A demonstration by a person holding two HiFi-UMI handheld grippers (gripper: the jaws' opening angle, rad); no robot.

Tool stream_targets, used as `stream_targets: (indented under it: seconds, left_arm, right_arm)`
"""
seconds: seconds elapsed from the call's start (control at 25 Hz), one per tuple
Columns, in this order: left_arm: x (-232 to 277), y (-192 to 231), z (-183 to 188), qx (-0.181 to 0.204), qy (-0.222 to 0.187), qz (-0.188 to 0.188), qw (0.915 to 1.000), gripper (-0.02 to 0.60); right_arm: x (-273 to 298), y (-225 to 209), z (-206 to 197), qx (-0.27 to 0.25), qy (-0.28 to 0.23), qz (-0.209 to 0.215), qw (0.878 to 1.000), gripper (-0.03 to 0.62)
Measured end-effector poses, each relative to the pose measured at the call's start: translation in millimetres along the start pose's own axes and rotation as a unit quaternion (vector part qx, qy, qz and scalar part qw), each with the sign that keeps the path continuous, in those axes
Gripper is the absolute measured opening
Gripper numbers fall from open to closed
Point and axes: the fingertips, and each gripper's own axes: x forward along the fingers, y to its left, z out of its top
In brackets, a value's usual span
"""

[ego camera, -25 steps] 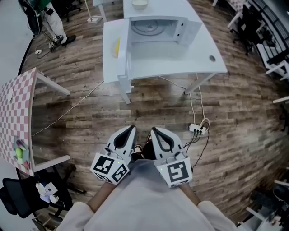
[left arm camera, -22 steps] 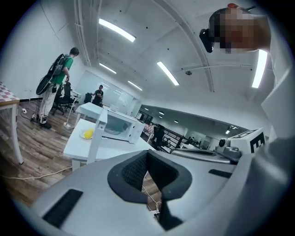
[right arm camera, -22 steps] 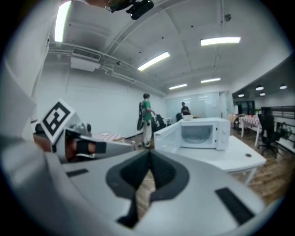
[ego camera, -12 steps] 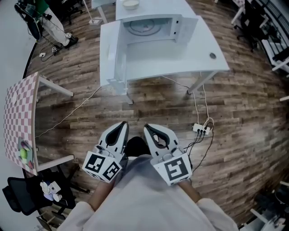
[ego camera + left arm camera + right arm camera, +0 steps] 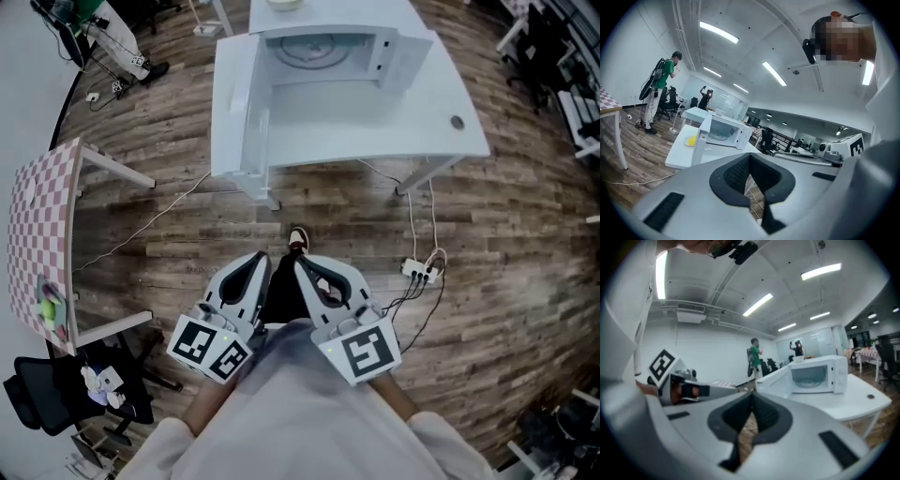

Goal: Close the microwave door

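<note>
The white microwave (image 5: 323,52) stands on a white table (image 5: 394,117) at the top of the head view. Its door (image 5: 248,98) is swung wide open to the left, so the cavity and turntable show. My left gripper (image 5: 253,272) and right gripper (image 5: 309,272) are held side by side close to my body, over the wood floor and well short of the table. Both are shut and hold nothing. The left gripper view has the microwave (image 5: 725,132) far ahead beyond the shut left gripper (image 5: 750,159). In the right gripper view the microwave (image 5: 816,373) and its door (image 5: 773,380) lie past the shut right gripper (image 5: 752,399).
A checkered table (image 5: 42,234) stands at the left, a black chair (image 5: 52,403) below it. A power strip with cables (image 5: 417,270) lies on the floor right of me. A yellow item (image 5: 692,139) lies on the white table. People (image 5: 658,89) stand far off.
The table and microwave have come closer and shifted in the head view as I step forward; a shoe now shows ahead of the grippers. Both grippers stay shut together.
</note>
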Motion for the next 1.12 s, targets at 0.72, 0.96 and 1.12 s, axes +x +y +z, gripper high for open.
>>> stream_targets:
  seconds: [0.72, 0.96, 1.12]
  left_arm:
    - [70.0, 67.8, 83.8, -0.001, -0.039, 0.001, 0.9992, 0.016]
    - [82.7, 103.7, 113.4, 0.0, -0.061, 0.01, 0.9981, 0.016]
    - [90.7, 129.7, 121.9, 0.002, -0.065, 0.01, 0.9978, 0.017]
  right_arm:
    - [115.6, -48.2, 54.6, -0.021, 0.007, 0.061, 0.998, 0.023]
    - [152.5, -56.3, 72.6, -0.049, 0.004, 0.066, 0.997, 0.023]
    - [173.8, -63.9, 78.5, -0.053, 0.002, 0.056, 0.997, 0.023]
